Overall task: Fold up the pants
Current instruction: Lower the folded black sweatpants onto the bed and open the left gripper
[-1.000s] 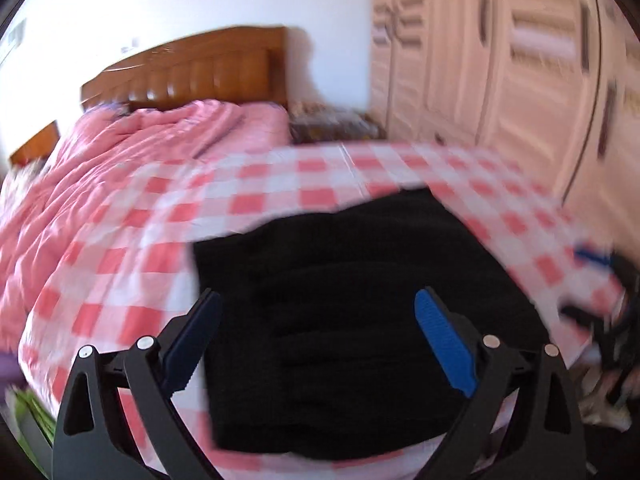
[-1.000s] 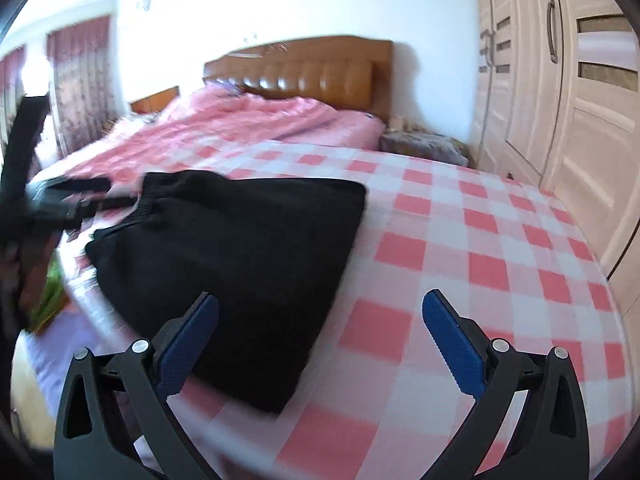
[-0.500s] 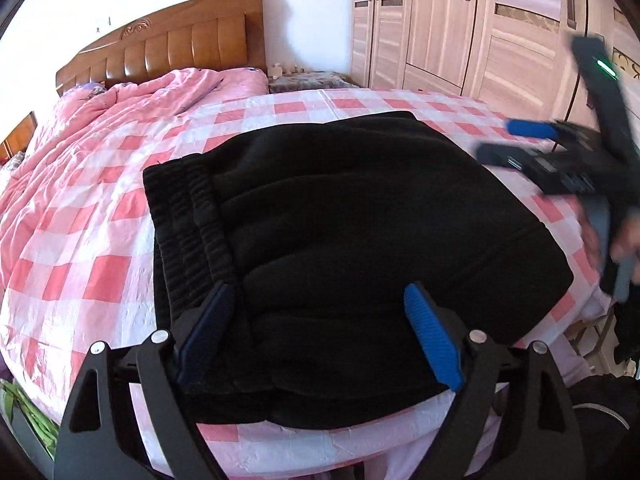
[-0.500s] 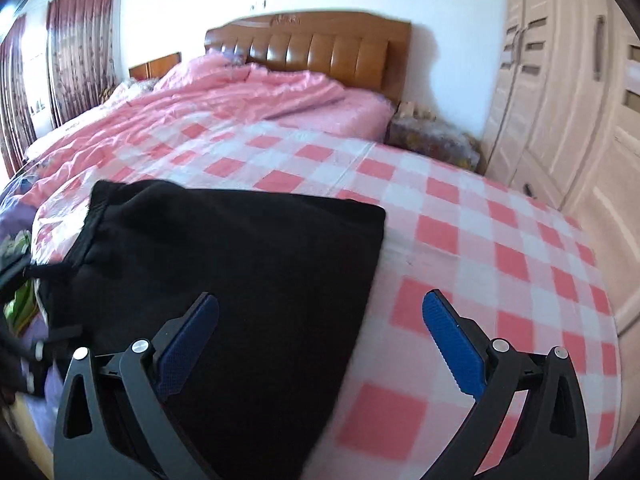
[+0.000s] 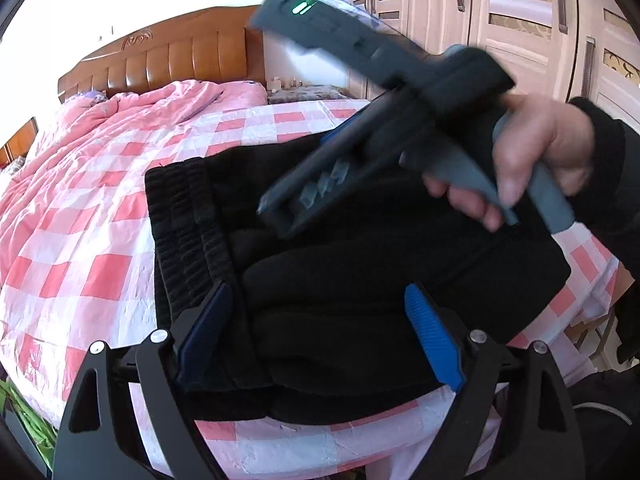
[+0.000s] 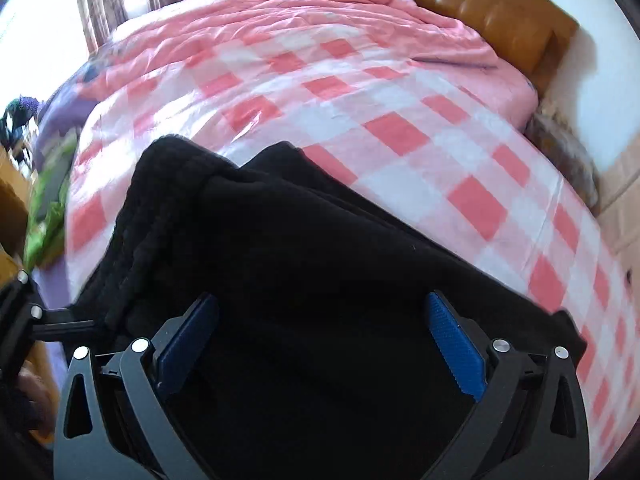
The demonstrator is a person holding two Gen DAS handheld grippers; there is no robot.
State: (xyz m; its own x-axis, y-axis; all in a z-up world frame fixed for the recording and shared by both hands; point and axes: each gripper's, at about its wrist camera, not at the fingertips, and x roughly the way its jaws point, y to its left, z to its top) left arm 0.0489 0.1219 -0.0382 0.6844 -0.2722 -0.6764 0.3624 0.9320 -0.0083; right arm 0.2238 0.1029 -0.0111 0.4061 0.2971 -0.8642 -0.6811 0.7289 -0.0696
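Black pants point(image 5: 360, 280) lie folded in a thick stack near the foot edge of a bed with a pink and white checked cover point(image 5: 80, 248); the ribbed waistband point(image 5: 188, 232) is at the left. My left gripper point(image 5: 318, 332) is open and empty just above the stack's near edge. My right gripper point(image 6: 320, 336) is open and empty, close over the pants point(image 6: 320, 264). In the left wrist view the right gripper's body point(image 5: 384, 136), held in a hand, hovers over the stack, blurred.
A rumpled pink duvet point(image 5: 120, 120) and a wooden headboard point(image 5: 168, 60) are at the far end. Wardrobe doors point(image 5: 520, 20) stand at the right. Green and purple items point(image 6: 48, 200) lie beside the bed's left edge.
My right gripper has swung from the right side of the bed to over the pants, tilting downward. My left gripper has moved closer to the stack's near edge. Both stayed open.
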